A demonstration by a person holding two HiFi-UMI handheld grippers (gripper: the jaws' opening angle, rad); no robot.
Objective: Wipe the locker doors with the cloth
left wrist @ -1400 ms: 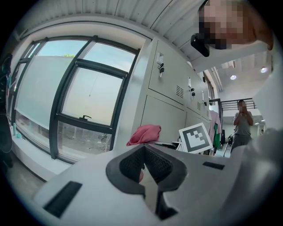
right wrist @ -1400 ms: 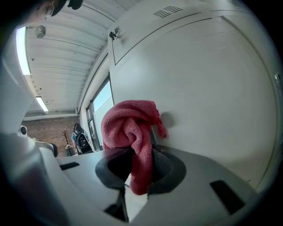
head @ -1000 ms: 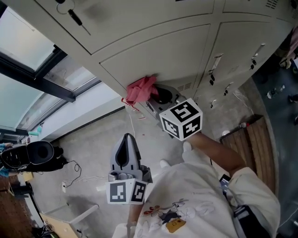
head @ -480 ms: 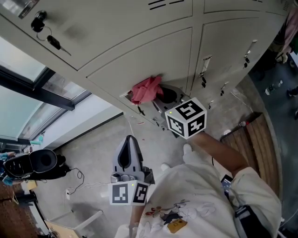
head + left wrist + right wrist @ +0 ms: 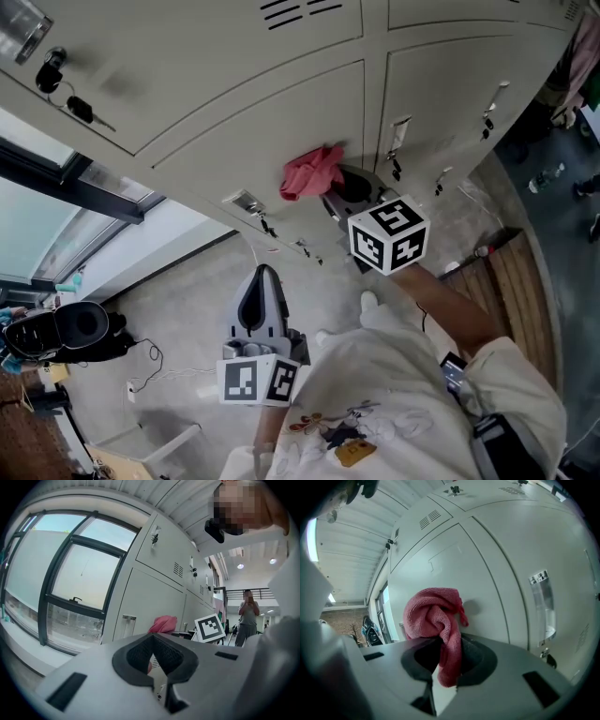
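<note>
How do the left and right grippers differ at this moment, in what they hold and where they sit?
The right gripper is clamped on the pink cloth; the left gripper is shut on nothing. The right gripper is held up at the locker door, with the cloth against or just off it; the left gripper sits back by the person's shirt, away from the lockers. Both have their jaws closed.

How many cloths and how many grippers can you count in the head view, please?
Pink cloth: 1
Grippers: 2, the left gripper and the right gripper
Total: 3
</note>
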